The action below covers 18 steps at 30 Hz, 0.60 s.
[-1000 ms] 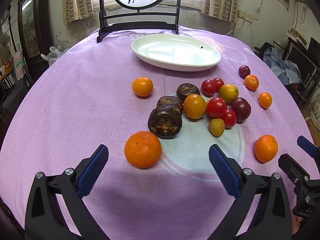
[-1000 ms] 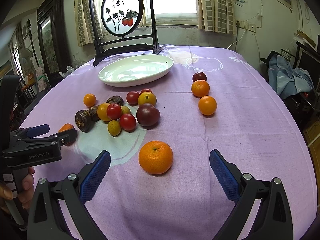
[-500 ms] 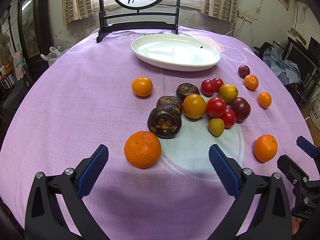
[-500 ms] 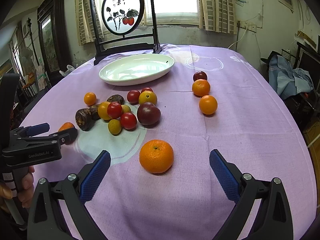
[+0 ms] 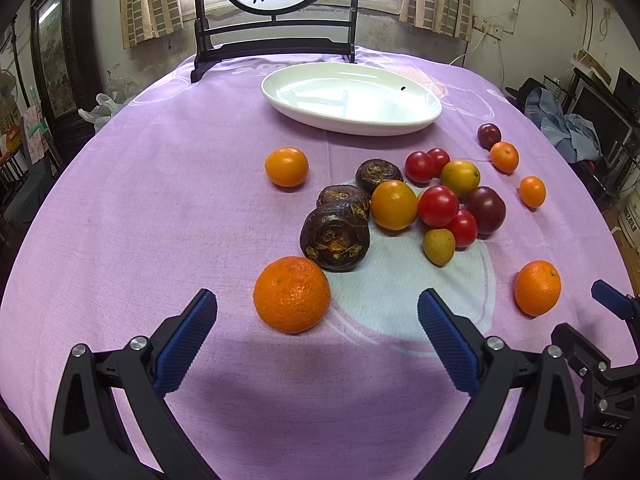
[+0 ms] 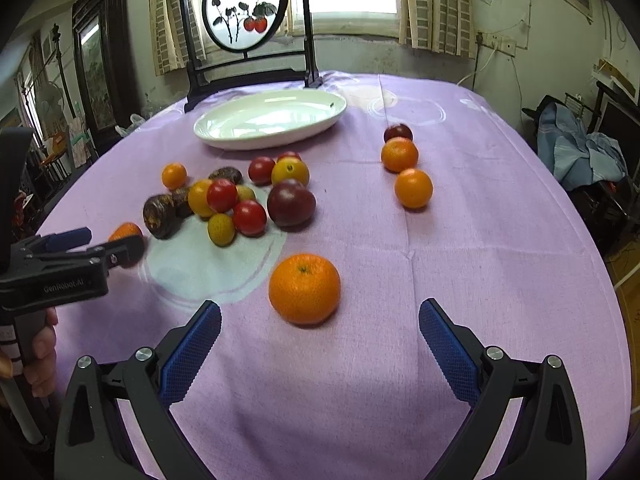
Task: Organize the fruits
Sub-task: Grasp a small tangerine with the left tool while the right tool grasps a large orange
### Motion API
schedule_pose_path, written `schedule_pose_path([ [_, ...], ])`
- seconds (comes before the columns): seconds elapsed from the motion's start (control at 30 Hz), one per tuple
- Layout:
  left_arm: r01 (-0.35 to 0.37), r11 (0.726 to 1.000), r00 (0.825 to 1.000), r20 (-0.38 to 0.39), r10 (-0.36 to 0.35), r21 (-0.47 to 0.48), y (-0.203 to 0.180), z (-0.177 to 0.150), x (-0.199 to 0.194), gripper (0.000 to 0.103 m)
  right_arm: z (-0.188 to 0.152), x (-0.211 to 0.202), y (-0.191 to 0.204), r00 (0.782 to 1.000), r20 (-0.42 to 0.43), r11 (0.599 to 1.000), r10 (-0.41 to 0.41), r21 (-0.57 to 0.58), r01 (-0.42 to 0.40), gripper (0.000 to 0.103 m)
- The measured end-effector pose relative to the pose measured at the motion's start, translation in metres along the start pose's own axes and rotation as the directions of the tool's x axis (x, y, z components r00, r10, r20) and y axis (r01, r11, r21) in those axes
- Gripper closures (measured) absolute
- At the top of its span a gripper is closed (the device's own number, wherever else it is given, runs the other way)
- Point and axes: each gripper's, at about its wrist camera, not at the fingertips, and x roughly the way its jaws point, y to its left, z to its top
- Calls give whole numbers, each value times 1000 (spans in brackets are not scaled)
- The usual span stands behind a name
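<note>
Fruit lies scattered on a purple tablecloth in front of a white oval plate [image 5: 352, 98] [image 6: 272, 118]. A big tangerine [image 5: 292, 294] sits just ahead of my open left gripper [image 5: 316, 320], slightly left of its centre line. Behind it are dark water chestnuts [image 5: 335, 236], red tomatoes [image 5: 438, 206], yellow-orange fruits [image 5: 394, 205] and a dark plum [image 5: 486, 209]. My right gripper [image 6: 320, 328] is open, with a second big tangerine [image 6: 305, 288] just ahead between its fingers' line. Neither gripper holds anything.
A round painted screen on a black stand [image 5: 276, 12] stands behind the plate. Small oranges [image 6: 413, 188] and a plum [image 6: 398, 133] lie to the right. The left gripper [image 6: 72, 256] with a hand shows at the right view's left edge. Table edges curve away on both sides.
Both grippers have edged forward slightly toward their tangerines. The fruit has not moved and both stay open.
</note>
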Motion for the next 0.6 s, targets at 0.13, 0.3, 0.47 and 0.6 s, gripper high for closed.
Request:
schedule_pose_path([
  [0.13, -3, 1000, 1000, 4, 3, -8, 6, 1, 2, 5, -2, 8, 1, 999, -44, 1000, -8, -28, 7, 4],
  [0.3, -12, 1000, 1000, -11, 12, -17, 18, 1, 10, 5, 9, 22, 9, 996, -91, 999, 11, -51, -16, 13],
  [0.47, -16, 1000, 999, -31, 16, -9, 23, 2, 16, 5, 17, 40, 17, 991, -137, 997, -6, -73, -4, 25],
  [0.6, -12, 1000, 999, -45, 12, -1, 25, 2, 19, 5, 13, 41, 15, 992, -125, 998, -4, -66, -4, 54],
])
